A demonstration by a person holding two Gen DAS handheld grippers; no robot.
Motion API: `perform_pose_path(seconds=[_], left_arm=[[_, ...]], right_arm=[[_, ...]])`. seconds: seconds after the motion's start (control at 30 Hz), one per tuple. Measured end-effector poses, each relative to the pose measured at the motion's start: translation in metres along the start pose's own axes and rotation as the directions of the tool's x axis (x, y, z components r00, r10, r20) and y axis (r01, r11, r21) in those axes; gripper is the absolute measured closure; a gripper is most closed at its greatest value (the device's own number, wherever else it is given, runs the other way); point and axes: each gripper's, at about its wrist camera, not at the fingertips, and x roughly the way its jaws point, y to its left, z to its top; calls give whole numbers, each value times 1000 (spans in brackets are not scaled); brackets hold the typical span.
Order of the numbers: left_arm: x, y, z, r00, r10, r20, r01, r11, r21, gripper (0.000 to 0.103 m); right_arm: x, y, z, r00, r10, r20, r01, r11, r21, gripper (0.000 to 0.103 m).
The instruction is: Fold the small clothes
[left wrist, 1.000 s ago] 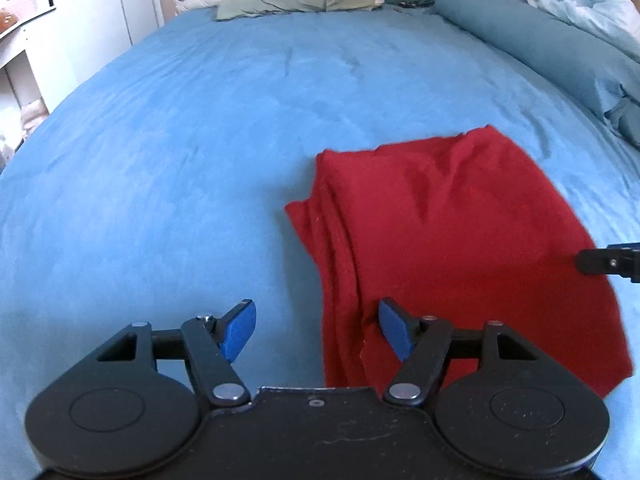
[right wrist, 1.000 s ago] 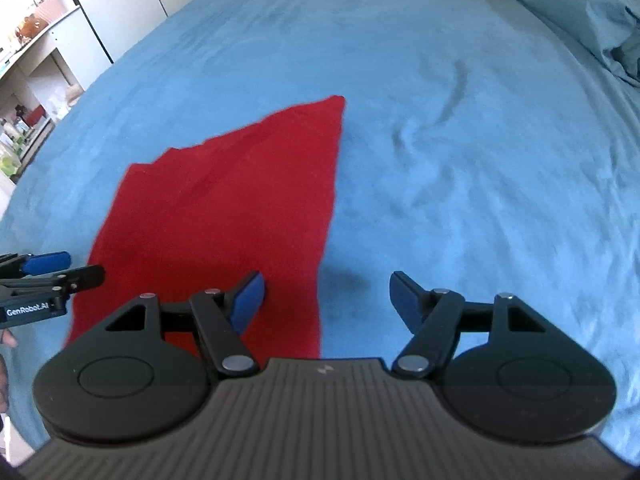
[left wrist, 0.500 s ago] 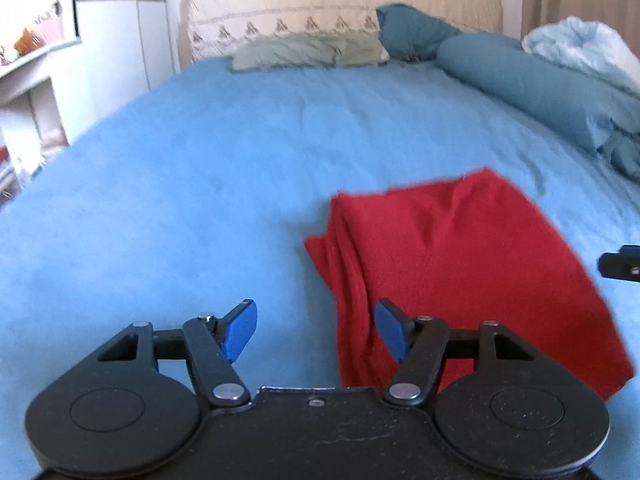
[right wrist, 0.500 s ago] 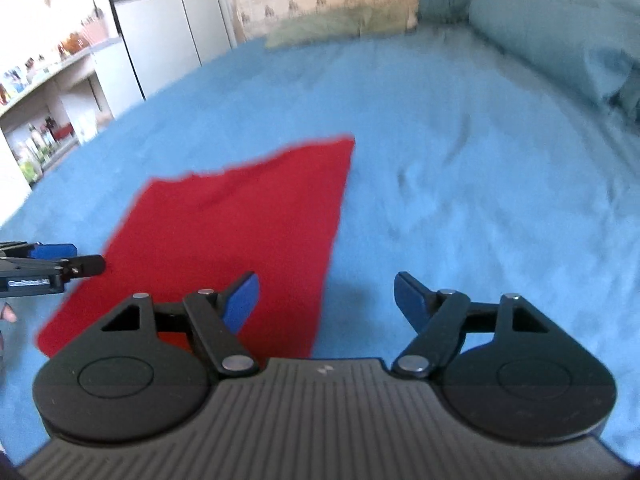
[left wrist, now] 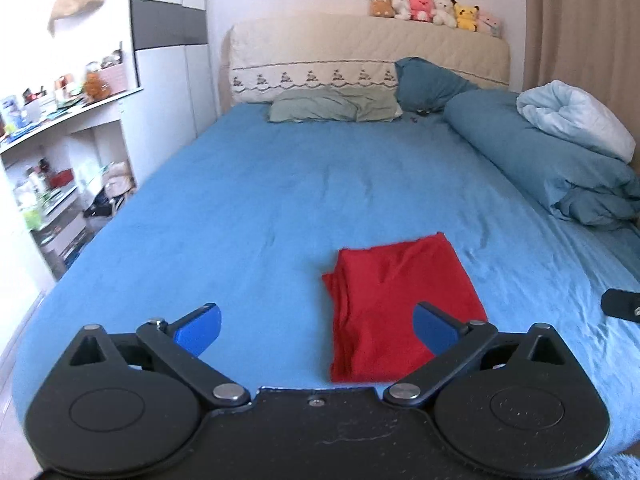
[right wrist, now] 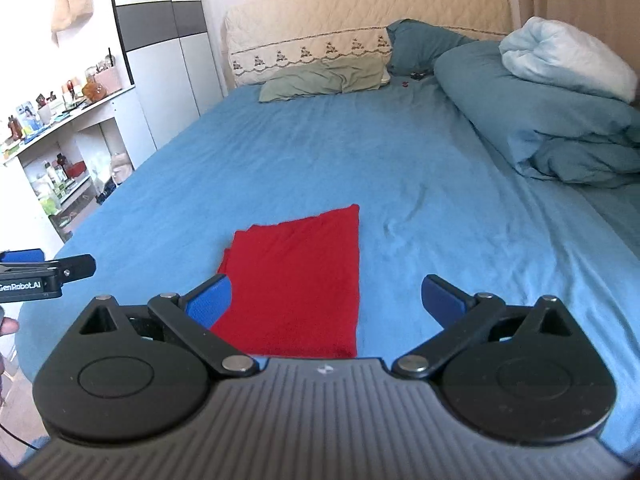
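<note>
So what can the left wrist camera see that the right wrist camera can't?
Only the left wrist view shows the bunched, layered left edge of the folded red cloth from the side, and the tip of the right gripper poking in at its right border.

Only the right wrist view shows the left gripper from outside, with white lettering on its black body, and a fingertip of the person's hand below it.

Both show the blue bedsheet, the row of plush toys on the cream headboard, and wide, empty jaws opening.
</note>
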Motion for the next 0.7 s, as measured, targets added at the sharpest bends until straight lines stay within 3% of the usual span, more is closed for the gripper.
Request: perform_pose_path(seconds=[0.37, 0.7], left_arm=[[-44, -18, -55, 999, 37, -30, -36, 999, 33, 0], [-48, -29, -68, 999, 14, -39, -12, 998, 57, 0]], right_arm=[[-46, 18, -59, 993, -94, -78, 89, 994, -60, 0], [-48, 13, -71, 988, -116, -98, 113, 993, -37, 0]])
